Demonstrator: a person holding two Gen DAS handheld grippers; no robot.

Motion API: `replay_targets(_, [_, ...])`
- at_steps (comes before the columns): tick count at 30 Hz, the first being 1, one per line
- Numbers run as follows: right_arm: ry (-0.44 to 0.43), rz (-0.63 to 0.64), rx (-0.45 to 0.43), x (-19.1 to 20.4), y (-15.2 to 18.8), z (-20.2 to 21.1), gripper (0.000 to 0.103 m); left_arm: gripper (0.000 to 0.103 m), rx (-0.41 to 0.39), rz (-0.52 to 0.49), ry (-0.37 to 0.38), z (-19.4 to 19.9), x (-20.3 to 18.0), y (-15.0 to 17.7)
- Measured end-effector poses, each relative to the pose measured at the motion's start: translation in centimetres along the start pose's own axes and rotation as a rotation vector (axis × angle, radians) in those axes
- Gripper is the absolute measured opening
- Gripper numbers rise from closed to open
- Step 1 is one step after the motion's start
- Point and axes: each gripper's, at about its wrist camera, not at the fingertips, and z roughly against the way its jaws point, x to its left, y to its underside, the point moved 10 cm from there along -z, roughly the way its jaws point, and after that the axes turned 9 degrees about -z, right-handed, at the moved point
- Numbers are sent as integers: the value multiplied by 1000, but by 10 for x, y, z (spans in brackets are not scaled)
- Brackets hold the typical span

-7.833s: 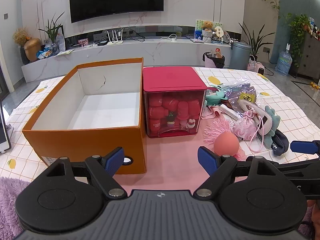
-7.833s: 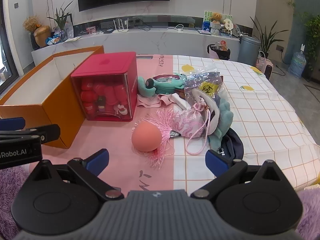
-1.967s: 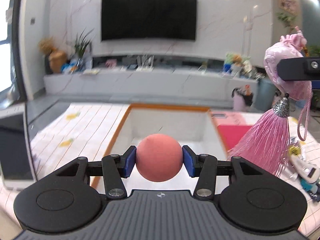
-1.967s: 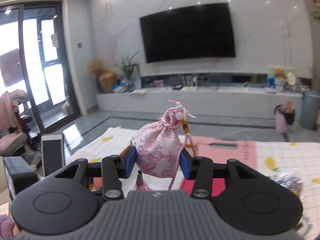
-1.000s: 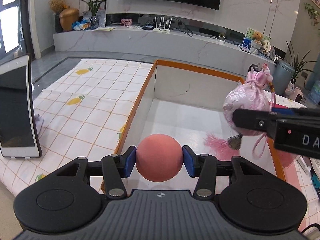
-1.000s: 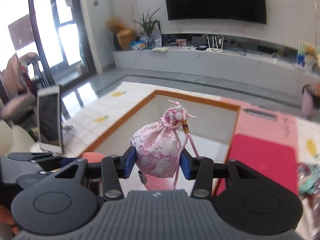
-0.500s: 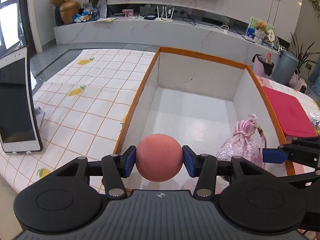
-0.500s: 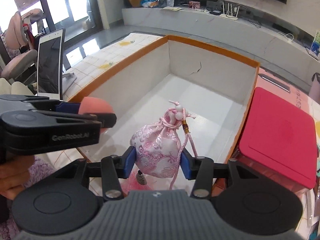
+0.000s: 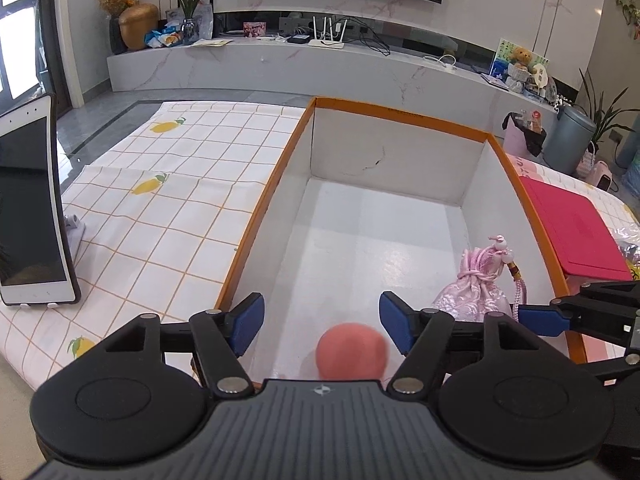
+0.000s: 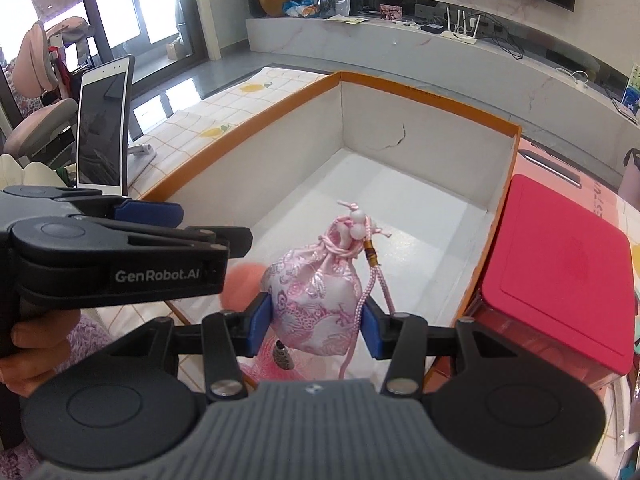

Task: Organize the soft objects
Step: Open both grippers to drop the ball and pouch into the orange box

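While the left tongs [image 9: 322,322] are being spread apart, the coral ball [image 9: 352,350] is seen loose between them inside the orange box [image 9: 394,116]; the pink pouch [image 10: 316,304] is clamped by the right tongs [image 10: 316,326] over the box's right side.

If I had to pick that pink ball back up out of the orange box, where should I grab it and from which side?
Grip the pink ball across its widest middle, coming from above. It is round, so any pair of opposite sides works, and the orange box walls block a sideways approach.
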Motion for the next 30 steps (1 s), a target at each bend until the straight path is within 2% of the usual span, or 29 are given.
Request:
replay_targets(4, [1,-4,1,0,0,0,48,83,-21,14,19,5,0,-2])
replay_targets(13, [7,-17,5,-2,1,2,50,83,-31,27,29,6,3,-3])
replay_targets(15, [15,-18,9,-2,1,3,56,83,-28,24,27,6,3,-3])
replay_targets(20, [14,-20,22,1,2,6,60,83,-29,25,27,6,3,-3])
replay_targets(22, [20,-25,24,1,2,6,65,83,-29,24,27,6,2,-3])
replay_targets(24, [18,-28,18,1,2,8,78,83,-31,23,23,6,2,-3])
replay_targets(28, [-19,-43,0,2,-2,13,81,83,-29,14,14,6,1,-2])
replay_targets(30, [-34,-50,-4,3,-2,15,89,84,-31,12,8,8,1,-3])
